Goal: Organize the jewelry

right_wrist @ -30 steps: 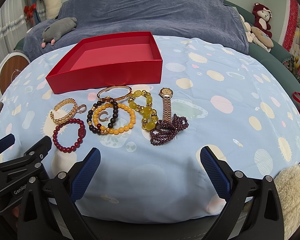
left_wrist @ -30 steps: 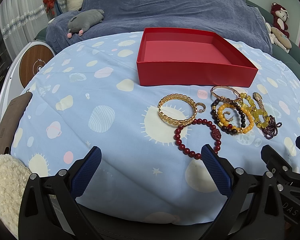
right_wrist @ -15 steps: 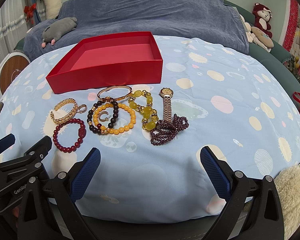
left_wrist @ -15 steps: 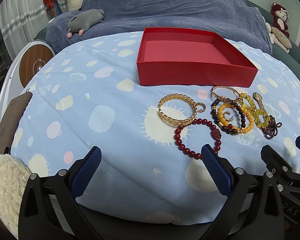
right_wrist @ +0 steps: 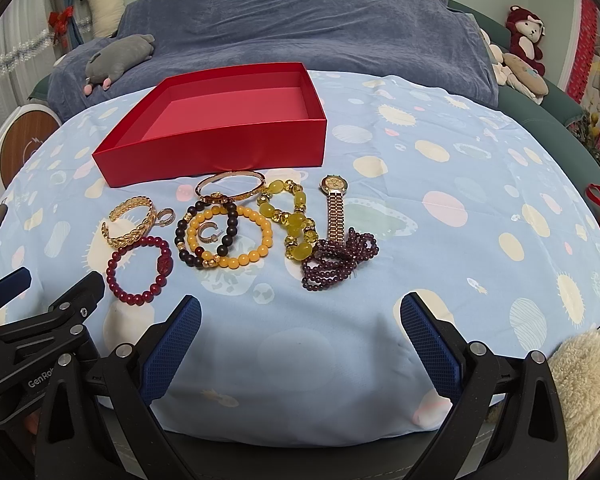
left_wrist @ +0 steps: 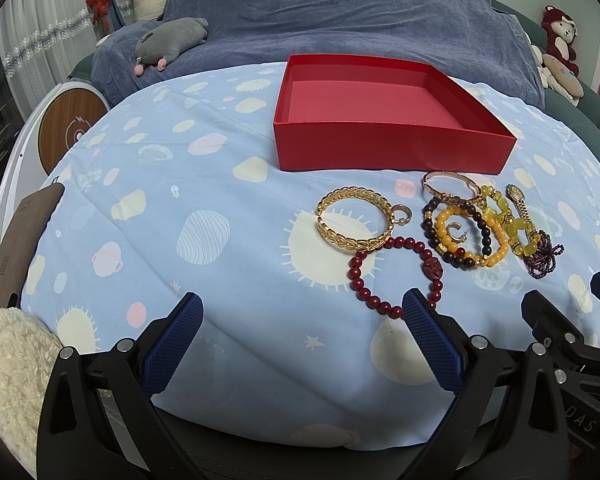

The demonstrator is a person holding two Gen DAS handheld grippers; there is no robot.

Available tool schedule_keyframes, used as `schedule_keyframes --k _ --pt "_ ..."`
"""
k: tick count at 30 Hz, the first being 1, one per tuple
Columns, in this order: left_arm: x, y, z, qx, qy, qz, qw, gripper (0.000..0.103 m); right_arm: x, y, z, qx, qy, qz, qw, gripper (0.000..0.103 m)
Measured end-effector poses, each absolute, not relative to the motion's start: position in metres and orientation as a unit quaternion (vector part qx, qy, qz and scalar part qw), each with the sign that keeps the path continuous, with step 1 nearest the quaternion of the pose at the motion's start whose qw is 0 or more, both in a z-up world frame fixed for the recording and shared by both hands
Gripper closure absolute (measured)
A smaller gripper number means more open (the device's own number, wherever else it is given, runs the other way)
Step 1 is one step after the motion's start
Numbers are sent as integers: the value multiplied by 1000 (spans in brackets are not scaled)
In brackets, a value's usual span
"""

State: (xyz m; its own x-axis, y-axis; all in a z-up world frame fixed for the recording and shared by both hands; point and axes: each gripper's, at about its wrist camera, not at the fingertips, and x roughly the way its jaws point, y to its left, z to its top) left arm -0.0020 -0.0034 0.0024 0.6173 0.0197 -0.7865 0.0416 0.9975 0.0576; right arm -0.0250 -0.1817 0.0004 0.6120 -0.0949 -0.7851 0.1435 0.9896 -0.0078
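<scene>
While both the left gripper [left_wrist: 300, 340] and right gripper [right_wrist: 300, 340] are held spread and empty, nothing is yet lifted; bracelets [right_wrist: 228, 236] lie before the seemingly bare red box [right_wrist: 220, 148], and one must be pinched.

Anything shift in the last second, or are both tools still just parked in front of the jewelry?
Nothing visibly changed. Both the left tool and the right tool stay open and empty near the cloth's front edge, the red box is still empty, and the bracelets and watch lie where they were.
</scene>
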Motion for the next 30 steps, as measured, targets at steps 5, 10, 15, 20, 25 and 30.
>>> schedule_keyframes --k 5,10,15,20,25,30 --pt "-2 -3 2 35 437 -6 899 8 -25 -182 0 28 436 -64 897 7" --pt "-4 -1 3 30 435 -11 900 8 -25 -180 2 27 433 -67 898 7" --pt "-2 3 5 22 436 -11 900 8 -24 -179 2 28 434 -67 898 7" --pt "13 14 6 -13 452 -10 892 8 -21 -184 5 33 435 -72 897 7" --pt "34 8 6 -24 458 -13 889 8 -17 -194 4 55 442 -76 892 7" --pt "56 -13 -4 -3 471 -24 882 8 -14 -198 2 64 447 -77 889 7"
